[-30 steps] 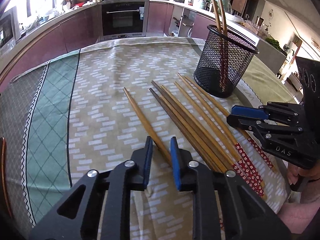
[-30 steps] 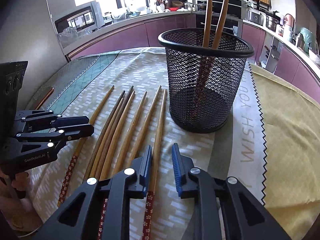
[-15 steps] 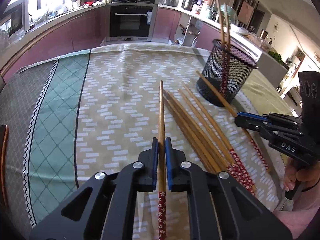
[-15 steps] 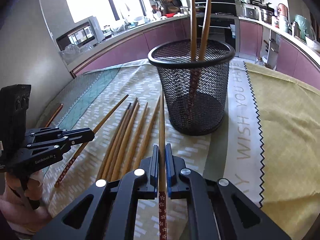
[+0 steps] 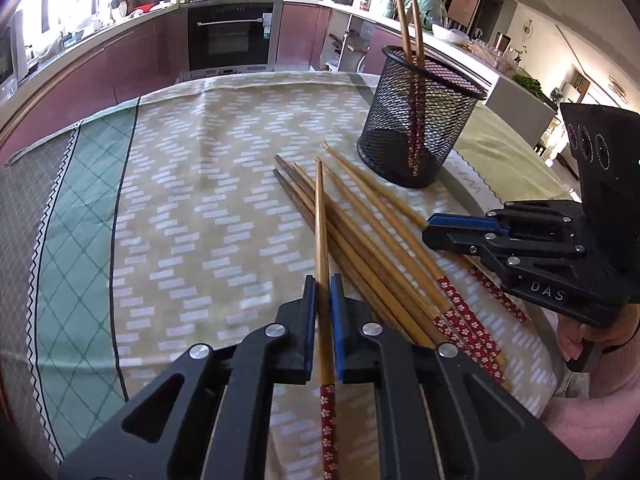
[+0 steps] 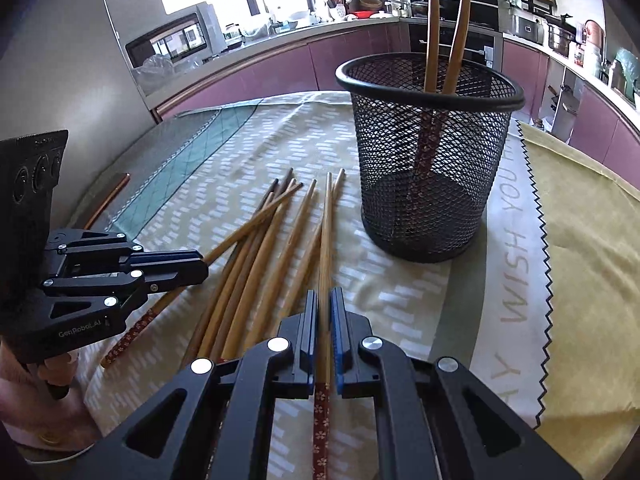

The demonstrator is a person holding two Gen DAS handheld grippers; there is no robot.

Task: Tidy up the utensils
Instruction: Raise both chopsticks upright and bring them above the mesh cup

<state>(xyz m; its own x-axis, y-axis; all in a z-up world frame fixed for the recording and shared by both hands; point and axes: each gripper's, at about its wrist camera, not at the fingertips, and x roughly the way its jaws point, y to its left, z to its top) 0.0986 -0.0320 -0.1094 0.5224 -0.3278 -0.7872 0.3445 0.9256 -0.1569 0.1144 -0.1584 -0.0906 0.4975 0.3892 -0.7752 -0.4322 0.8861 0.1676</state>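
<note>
Several wooden chopsticks with red flowered ends (image 5: 372,240) (image 6: 256,264) lie side by side on the tablecloth. A black mesh holder (image 5: 420,120) (image 6: 430,152) stands upright behind them with two chopsticks in it. My left gripper (image 5: 323,280) is shut on one chopstick (image 5: 320,216) and holds it above the pile, tip pointing away; it also shows in the right wrist view (image 6: 202,266). My right gripper (image 6: 325,294) is shut on another chopstick (image 6: 327,232), tip pointing toward the holder; it also shows in the left wrist view (image 5: 430,232).
A patterned tablecloth (image 5: 200,208) covers the table; a yellow cloth section (image 6: 592,240) lies to the right of the holder. Kitchen counters, an oven (image 5: 230,40) and a microwave (image 6: 172,40) stand behind the table.
One second ago both grippers were open over chopsticks. Both have closed and lifted one chopstick each. The left one has swung its chopstick right, over the pile.
</note>
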